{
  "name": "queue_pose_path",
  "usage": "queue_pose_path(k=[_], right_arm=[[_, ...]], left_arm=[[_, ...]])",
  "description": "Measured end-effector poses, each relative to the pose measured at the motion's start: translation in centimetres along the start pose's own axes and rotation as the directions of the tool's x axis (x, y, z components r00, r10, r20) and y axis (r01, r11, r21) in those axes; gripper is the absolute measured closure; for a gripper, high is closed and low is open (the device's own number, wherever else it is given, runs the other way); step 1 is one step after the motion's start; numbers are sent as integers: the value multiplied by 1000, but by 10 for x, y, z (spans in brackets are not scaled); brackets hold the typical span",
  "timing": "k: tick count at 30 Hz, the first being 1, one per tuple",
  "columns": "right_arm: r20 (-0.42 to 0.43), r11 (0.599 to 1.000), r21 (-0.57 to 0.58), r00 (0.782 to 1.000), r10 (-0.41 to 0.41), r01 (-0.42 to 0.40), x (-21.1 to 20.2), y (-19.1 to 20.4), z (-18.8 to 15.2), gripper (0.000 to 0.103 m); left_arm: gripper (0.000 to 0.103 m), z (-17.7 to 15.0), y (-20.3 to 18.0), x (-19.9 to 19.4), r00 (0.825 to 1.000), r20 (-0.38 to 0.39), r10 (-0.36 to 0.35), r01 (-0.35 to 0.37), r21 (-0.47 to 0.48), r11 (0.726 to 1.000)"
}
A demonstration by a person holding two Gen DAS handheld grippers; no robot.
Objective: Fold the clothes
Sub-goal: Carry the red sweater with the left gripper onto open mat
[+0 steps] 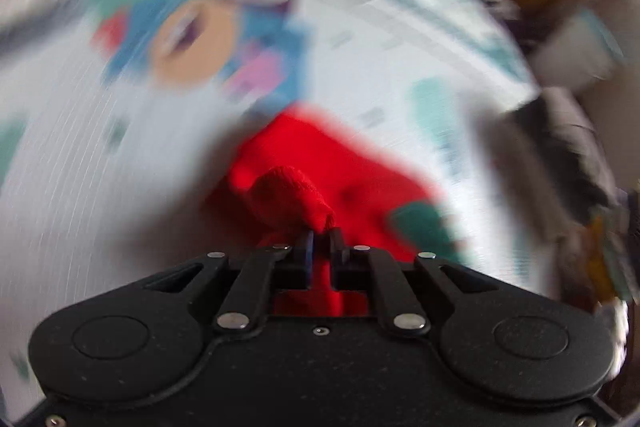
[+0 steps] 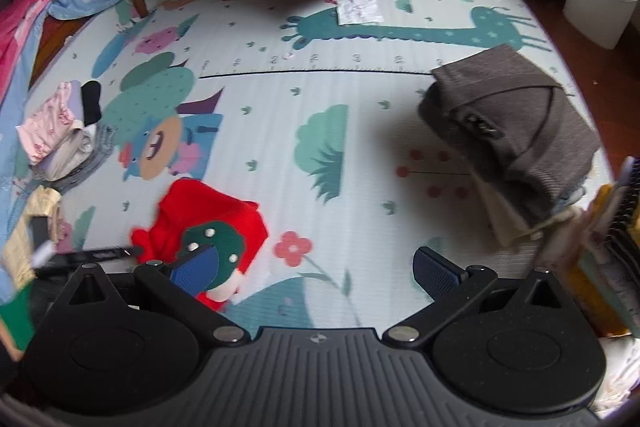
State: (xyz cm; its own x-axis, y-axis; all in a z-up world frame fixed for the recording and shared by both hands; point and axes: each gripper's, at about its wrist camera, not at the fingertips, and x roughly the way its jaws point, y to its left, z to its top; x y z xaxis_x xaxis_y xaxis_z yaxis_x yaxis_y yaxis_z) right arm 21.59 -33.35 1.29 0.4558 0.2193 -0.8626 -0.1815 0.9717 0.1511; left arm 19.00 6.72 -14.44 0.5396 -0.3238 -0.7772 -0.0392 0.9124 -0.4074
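Red knit: a small red garment (image 2: 208,223) with a green patch lay crumpled on the play mat (image 2: 360,131), near its front-left part in the right wrist view.
Left gripper (image 1: 320,239): jaws were together, pinching a bunched fold of the red garment; red cloth also showed under the linkage. The left wrist view was heavily motion-blurred.
Right gripper (image 2: 316,271): jaws stood wide apart, nothing between the pads, above the mat beside the garment; its left pad overlapped the green patch in view, contact could not be told.
Grey garment (image 2: 516,131): folded, on top of lighter cloth at the mat's right edge, well apart from the red one.
Folded stack (image 2: 64,131): pink and pale clothes at the mat's left edge.
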Motion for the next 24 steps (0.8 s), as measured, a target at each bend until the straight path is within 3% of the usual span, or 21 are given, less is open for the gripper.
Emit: queue_pose_path(k=[3, 5, 7, 9, 11, 12, 14, 15, 17, 19, 20, 23, 24], right_arm=[[42, 1000, 26, 999, 4, -5, -14, -7, 4, 0], [73, 999, 42, 997, 9, -12, -25, -11, 7, 0], [98, 999, 47, 995, 15, -19, -35, -13, 9, 0], [120, 999, 48, 993, 9, -15, -44, -17, 10, 0], [137, 999, 46, 991, 2, -8, -50, -20, 10, 0], [142, 999, 42, 990, -2, -4, -52, -21, 10, 0], [141, 1000, 12, 990, -4, 2, -53, -21, 7, 0], [139, 1000, -16, 990, -4, 6, -52, -20, 5, 0], [127, 996, -78, 992, -22, 32, -47, -15, -1, 0], [115, 988, -141, 992, -41, 58, -41, -10, -7, 0], [111, 982, -172, 992, -53, 72, -37, -7, -11, 0], [112, 949, -303, 992, -55, 87, -25, 9, -26, 1], [113, 931, -355, 993, -43, 81, -20, 17, -32, 4]], left_arm=[[99, 30, -70, -50, 989, 110, -97, 71, 216, 974], [102, 47, -123, -92, 966, 162, -203, 131, 369, 920], [102, 48, -177, -133, 943, 172, -285, 140, 572, 808], [102, 44, -213, -171, 923, 158, -351, 141, 710, 690], [103, 28, -237, -198, 932, 92, -350, 113, 845, 523], [103, 10, -246, -206, 948, 42, -317, 93, 912, 399], [103, -43, -249, -209, 984, -22, -179, 35, 997, 72], [103, -70, -240, -201, 996, -27, -81, 22, 998, -63], [103, -109, -213, -180, 998, -40, 50, 48, 983, -178], [103, -141, -182, -158, 991, -36, 129, 62, 977, -204], [103, -151, -168, -148, 984, -57, 167, 86, 981, -174], [103, -176, -151, -137, 973, -47, 227, 103, 965, -243], [103, -178, -150, -138, 973, -66, 223, 114, 971, -210]])
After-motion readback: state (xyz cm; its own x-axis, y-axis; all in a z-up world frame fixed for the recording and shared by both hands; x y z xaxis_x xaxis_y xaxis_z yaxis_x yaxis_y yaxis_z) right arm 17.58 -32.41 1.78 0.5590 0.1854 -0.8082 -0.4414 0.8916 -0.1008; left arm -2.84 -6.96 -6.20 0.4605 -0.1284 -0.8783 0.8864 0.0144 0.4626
